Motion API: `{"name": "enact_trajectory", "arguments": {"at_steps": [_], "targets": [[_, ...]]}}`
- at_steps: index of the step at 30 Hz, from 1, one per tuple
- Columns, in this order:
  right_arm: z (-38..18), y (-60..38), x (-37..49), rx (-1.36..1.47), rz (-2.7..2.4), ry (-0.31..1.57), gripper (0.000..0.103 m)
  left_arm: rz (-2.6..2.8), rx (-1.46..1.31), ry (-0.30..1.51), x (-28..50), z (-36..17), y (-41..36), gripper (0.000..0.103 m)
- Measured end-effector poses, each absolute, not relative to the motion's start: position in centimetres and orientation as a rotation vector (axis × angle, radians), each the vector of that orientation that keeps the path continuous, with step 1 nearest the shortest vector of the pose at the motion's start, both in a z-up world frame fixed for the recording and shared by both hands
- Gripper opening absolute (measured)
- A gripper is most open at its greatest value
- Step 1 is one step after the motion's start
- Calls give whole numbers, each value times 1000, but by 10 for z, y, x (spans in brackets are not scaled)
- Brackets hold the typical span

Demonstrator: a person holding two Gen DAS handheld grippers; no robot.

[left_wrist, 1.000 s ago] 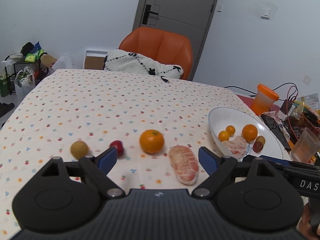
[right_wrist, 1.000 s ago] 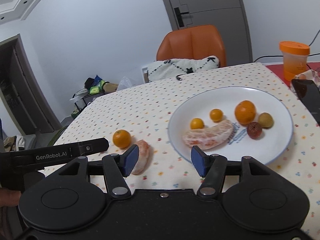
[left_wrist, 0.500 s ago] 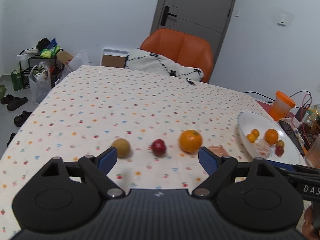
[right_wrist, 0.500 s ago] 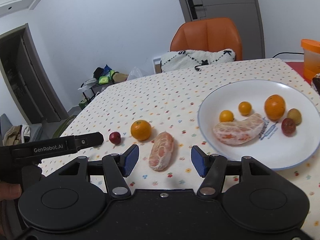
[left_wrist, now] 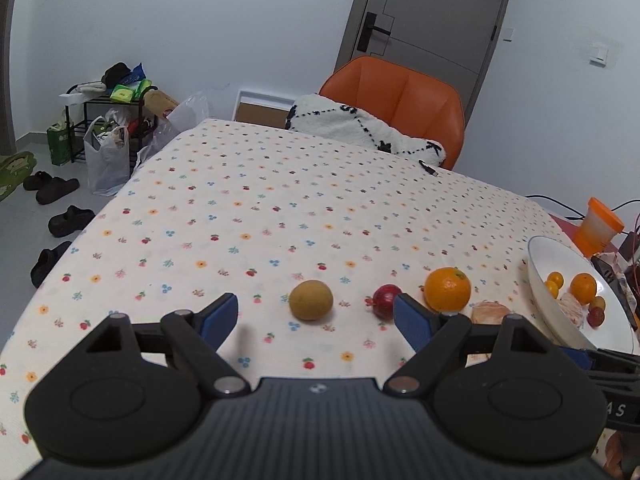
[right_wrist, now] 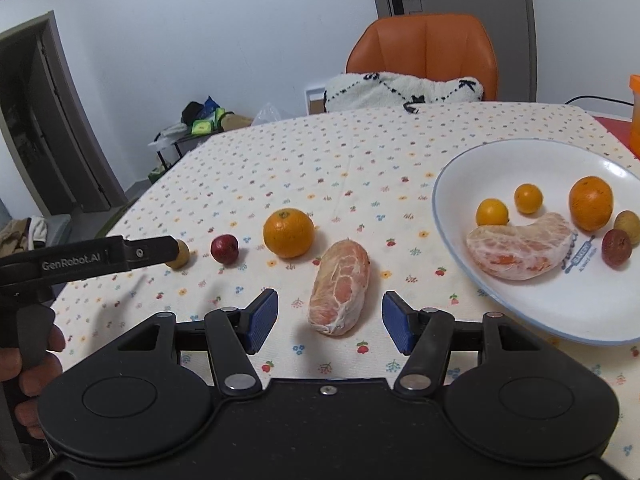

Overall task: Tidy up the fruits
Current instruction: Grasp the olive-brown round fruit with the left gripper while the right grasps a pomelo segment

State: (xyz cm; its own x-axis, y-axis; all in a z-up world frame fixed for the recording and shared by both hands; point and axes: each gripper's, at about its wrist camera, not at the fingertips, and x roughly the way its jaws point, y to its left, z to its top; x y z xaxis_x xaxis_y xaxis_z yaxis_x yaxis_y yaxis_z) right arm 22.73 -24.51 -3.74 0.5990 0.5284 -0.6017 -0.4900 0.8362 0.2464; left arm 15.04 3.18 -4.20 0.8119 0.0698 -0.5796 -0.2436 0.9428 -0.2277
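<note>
Pink peeled pomelo segment [right_wrist: 340, 286] is lying on the floral-clothed counter [right_wrist: 360, 152], just ahead of the right tongs [right_wrist: 330, 316], gaping empty. Left tongs [left_wrist: 316, 318], also spread empty, are facing a tan round fruit [left_wrist: 311, 299]. Likely next: closing on the segment, carrying it to the white plate [right_wrist: 460, 176].

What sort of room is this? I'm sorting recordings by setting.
Most likely a room in a home: a table under a flowered tablecloth, an orange chair by a grey door, and slippers and shopping bags on the floor.
</note>
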Motion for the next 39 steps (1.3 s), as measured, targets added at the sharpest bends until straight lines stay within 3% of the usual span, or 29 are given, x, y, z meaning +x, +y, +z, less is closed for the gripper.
{"name": "enact_trajectory", "arguments": {"at_steps": [5,13,20,23,25,28,39], "targets": [[-42,-236,227,31,588,708,58,164,-309,603,152,-47,37,80],[-42,-225,233,-14,581,695,55,139,-322,605,160,-52,42,63],[-43,-219,233,-78,554,671,45,126,-332,598,168,-59,45,54],[-43,-215,234,-101,546,668,44,118,-341,596,169,-59,47,44],[-43,-212,232,-127,535,661,42,107,-345,602,170,-60,48,26],[-43,-211,231,-136,525,653,33,91,-355,604,168,-60,51,26],[-35,-222,225,-66,559,657,30,73,-358,588,155,-49,49,26]]}}
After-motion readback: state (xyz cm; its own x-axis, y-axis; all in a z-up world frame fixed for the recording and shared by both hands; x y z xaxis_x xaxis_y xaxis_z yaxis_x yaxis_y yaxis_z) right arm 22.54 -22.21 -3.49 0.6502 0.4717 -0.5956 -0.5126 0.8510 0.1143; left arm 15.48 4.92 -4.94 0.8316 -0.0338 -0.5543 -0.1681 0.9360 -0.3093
